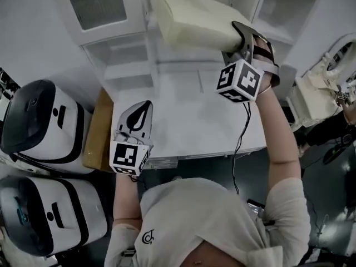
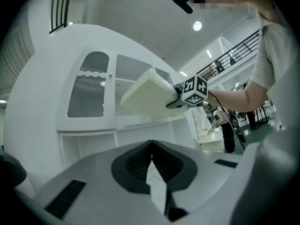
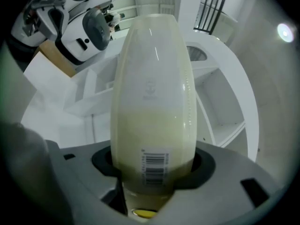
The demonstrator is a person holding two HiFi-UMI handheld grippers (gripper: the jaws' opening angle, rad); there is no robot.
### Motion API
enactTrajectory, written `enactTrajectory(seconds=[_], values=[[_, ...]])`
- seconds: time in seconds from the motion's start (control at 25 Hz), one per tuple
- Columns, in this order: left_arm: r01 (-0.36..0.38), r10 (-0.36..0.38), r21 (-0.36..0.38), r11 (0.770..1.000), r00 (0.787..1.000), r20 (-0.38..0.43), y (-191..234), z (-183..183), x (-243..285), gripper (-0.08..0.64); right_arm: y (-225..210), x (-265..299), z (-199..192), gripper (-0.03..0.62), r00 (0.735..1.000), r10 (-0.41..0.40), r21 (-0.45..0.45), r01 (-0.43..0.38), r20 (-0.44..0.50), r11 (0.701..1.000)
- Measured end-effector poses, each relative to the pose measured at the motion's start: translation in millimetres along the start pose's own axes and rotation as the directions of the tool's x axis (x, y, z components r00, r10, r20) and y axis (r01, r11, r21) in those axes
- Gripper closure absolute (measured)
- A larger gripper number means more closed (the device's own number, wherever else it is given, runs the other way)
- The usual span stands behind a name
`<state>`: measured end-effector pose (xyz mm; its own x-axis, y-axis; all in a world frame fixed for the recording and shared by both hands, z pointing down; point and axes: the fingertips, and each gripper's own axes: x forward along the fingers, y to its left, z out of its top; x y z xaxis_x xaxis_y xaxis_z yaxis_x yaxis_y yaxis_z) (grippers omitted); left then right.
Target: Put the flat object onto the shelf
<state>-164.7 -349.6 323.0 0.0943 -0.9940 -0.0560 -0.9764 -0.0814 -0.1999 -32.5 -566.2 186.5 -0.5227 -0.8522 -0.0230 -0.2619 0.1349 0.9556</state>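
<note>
The flat object [image 1: 189, 21] is a cream-coloured slab with a barcode label near its held end. My right gripper [image 1: 240, 38] is shut on one short end of it and holds it up in the air, in front of the white shelf unit [image 1: 128, 65]. In the right gripper view the flat object [image 3: 152, 93] fills the middle, clamped between the jaws of my right gripper [image 3: 152, 172]. My left gripper [image 1: 144, 105] hangs low over the table's front left, shut and empty. The left gripper view shows the flat object [image 2: 145, 95] tilted before the open shelves [image 2: 140, 125].
Two white rounded appliances [image 1: 39, 124] [image 1: 50, 216] stand at the left, with a brown cardboard box [image 1: 97, 132] beside them. A white table [image 1: 194, 121] lies below the shelf unit. A black cable [image 1: 242, 143] hangs from my right gripper. More white equipment [image 1: 322, 93] sits at the right.
</note>
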Motion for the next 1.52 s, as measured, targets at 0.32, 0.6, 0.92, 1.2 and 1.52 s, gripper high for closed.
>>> enactTrajectory(seconds=[0.32, 0.6, 0.92, 1.2, 1.52], values=[[-0.008, 0.008, 0.023, 1.0, 1.0, 0.013, 29.8, -6.6, 14.2, 0.547, 38.4, 50.8, 14.2, 0.311, 0.995, 0.074, -0.165, -0.083, -0.06, 0.983], [0.005, -0.004, 0.02, 1.0, 1.0, -0.004, 48.1, -19.1, 28.5, 0.547, 60.0, 97.0, 17.6, 0.307, 0.985, 0.121, -0.265, -0.15, -0.121, 0.953], [-0.017, 0.017, 0.003, 1.0, 1.0, -0.018, 83.8, -32.8, 39.9, 0.548, 76.6, 140.1, 18.9, 0.282, 0.981, 0.137, -0.268, -0.169, -0.134, 0.948], [0.004, -0.004, -0.001, 1.0, 0.999, -0.034, 91.9, -47.3, 58.6, 0.548, 82.0, 178.8, 18.8, 0.265, 0.971, 0.195, -0.236, -0.223, -0.137, 0.946], [0.014, -0.014, 0.0, 1.0, 0.999, -0.042, 98.6, -58.0, 79.0, 0.548, 99.4, 201.0, 19.1, 0.125, 0.916, 0.37, -0.15, -0.392, -0.158, 0.908]])
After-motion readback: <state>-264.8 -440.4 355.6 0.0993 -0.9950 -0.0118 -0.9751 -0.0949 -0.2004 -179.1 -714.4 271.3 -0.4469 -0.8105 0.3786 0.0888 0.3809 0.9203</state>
